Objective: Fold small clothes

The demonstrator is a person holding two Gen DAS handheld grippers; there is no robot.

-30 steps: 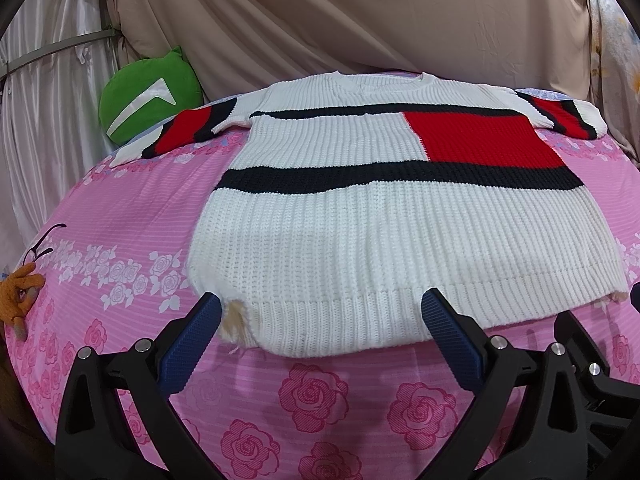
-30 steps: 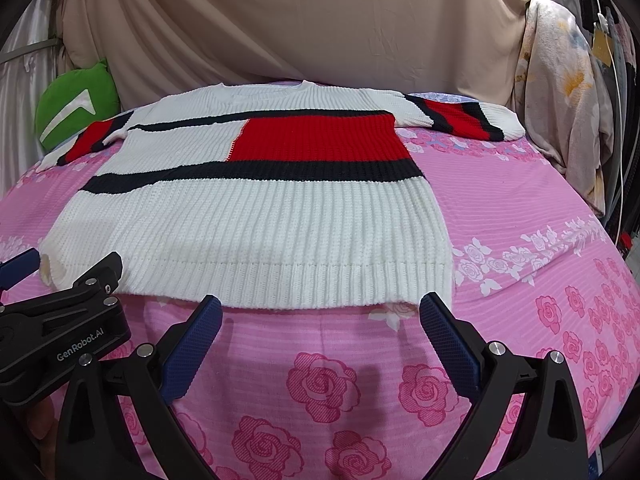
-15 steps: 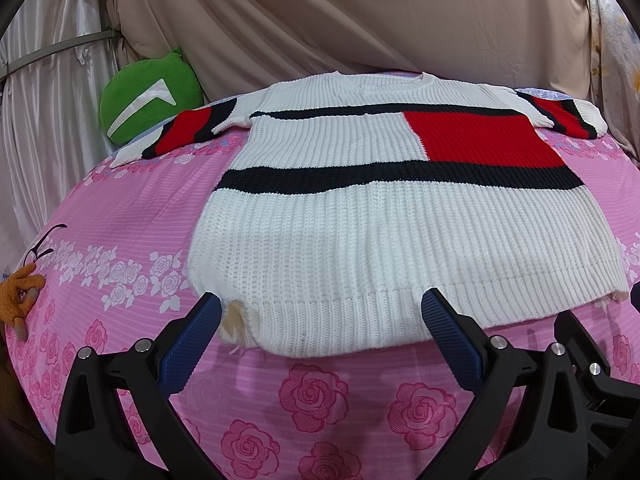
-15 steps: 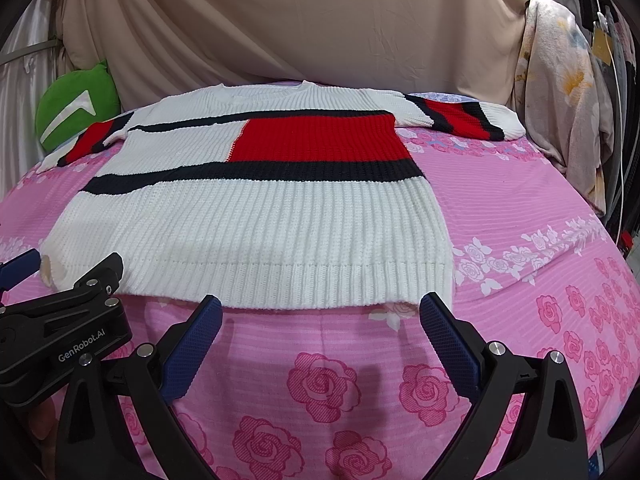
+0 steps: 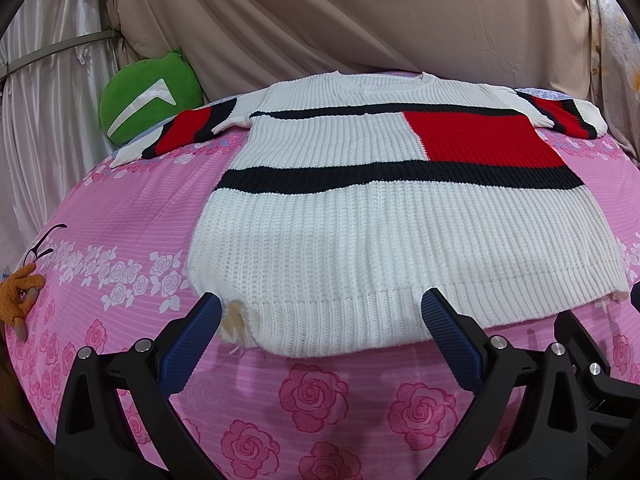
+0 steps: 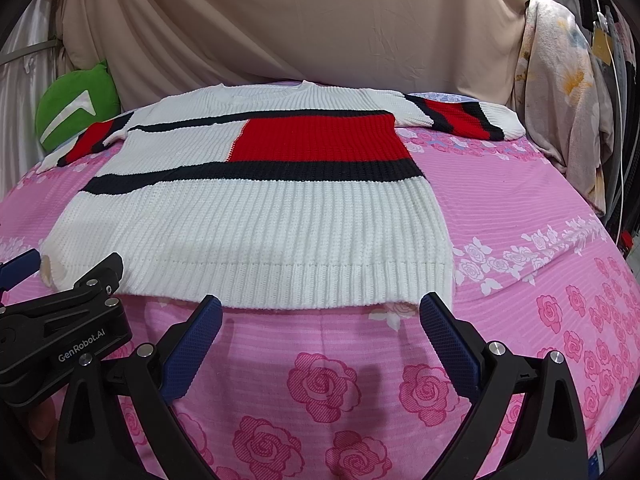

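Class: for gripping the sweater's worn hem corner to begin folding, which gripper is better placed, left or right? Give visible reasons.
Left. The left gripper is open with one finger beside the frayed corner of the sweater. The right gripper, also open, faces the hem's other end.

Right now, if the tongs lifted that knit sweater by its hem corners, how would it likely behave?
The sweater would probably drape and sag between the grips: it lies limp and flat on the bedsheet. Its chunky ribbed knit suggests some weight and stretch for its size. Slipping seems unlikely, given the coarse texture and the ridged pads of the open left tongs and right tongs.
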